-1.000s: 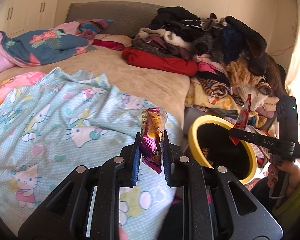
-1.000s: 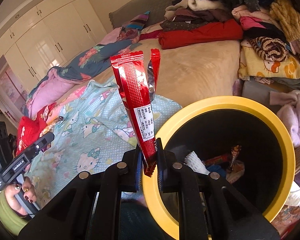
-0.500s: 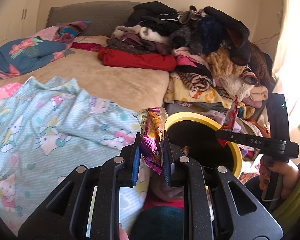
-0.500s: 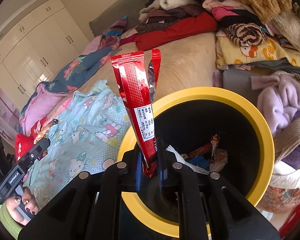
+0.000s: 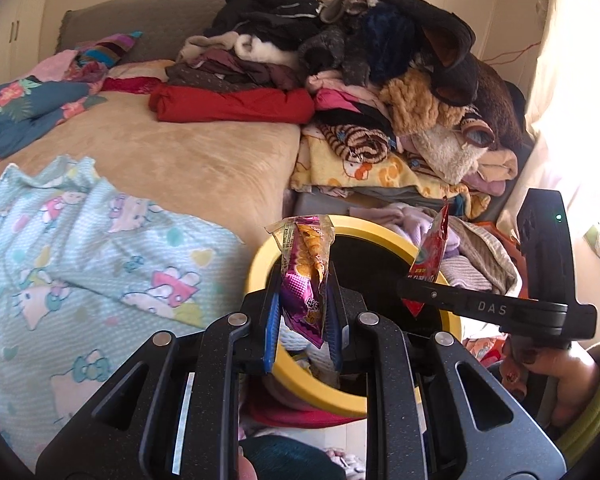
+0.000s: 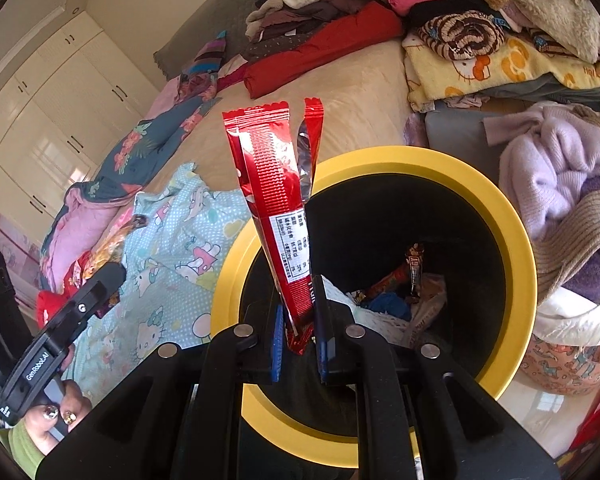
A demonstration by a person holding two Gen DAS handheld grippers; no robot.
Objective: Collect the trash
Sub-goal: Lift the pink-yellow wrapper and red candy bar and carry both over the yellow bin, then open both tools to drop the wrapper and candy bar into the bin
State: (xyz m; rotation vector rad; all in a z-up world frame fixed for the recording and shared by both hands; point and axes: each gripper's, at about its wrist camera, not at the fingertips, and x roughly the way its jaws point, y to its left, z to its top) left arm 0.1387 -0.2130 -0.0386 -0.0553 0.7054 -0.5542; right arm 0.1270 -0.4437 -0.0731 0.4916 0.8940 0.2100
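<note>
My left gripper (image 5: 302, 320) is shut on a purple and orange snack wrapper (image 5: 306, 276), held upright over the near rim of the yellow-rimmed black trash bin (image 5: 260, 268). My right gripper (image 6: 299, 332) holds a red stick wrapper (image 6: 274, 216) over the bin's opening; its jaws stand a little apart around the wrapper's lower end. The bin (image 6: 512, 248) holds several wrappers and a white tissue. The right gripper also shows in the left wrist view (image 5: 416, 284) with the red wrapper (image 5: 432, 256) above the bin.
The bed (image 5: 188, 160) lies left of the bin with a light blue cartoon blanket (image 5: 80, 248). A tall pile of clothes (image 5: 380, 80) sits behind the bin. A lilac sweater (image 6: 556, 168) and a basket (image 6: 568, 356) stand to the bin's right.
Both grippers have moved toward and over the bin, which now looks larger and closer. The right gripper's jaws have loosened slightly around the red wrapper.
</note>
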